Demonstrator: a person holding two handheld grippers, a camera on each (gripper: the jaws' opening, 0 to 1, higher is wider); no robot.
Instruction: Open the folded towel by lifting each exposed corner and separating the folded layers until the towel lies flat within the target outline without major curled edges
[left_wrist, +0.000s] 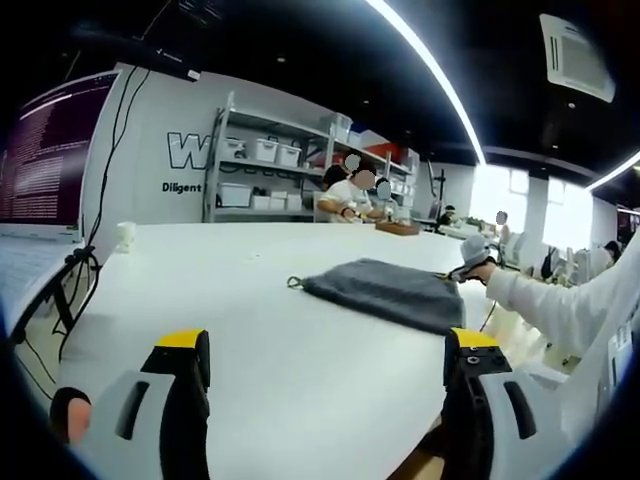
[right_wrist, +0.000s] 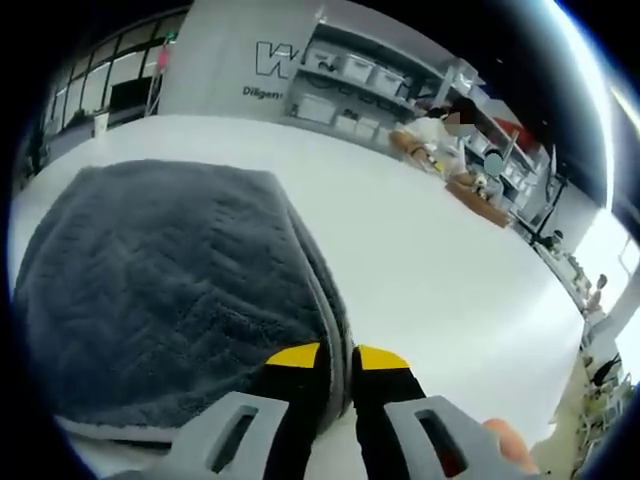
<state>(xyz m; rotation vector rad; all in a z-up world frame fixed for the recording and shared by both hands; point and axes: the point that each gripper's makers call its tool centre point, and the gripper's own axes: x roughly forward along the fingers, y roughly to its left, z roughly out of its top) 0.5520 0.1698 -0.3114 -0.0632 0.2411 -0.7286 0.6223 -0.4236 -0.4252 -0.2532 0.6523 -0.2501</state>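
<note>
The grey towel (right_wrist: 170, 290) lies folded on the white table (right_wrist: 420, 260), soft and floppy, so my right gripper (right_wrist: 335, 365) is pinched on its 5 o'clock edge while my left gripper (left_wrist: 325, 350) hangs wide open.

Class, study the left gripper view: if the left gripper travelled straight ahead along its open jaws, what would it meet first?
Probably the bare white table, then the grey towel lying ahead and slightly right. The left gripper is open and holds nothing; depth is uncertain.
</note>
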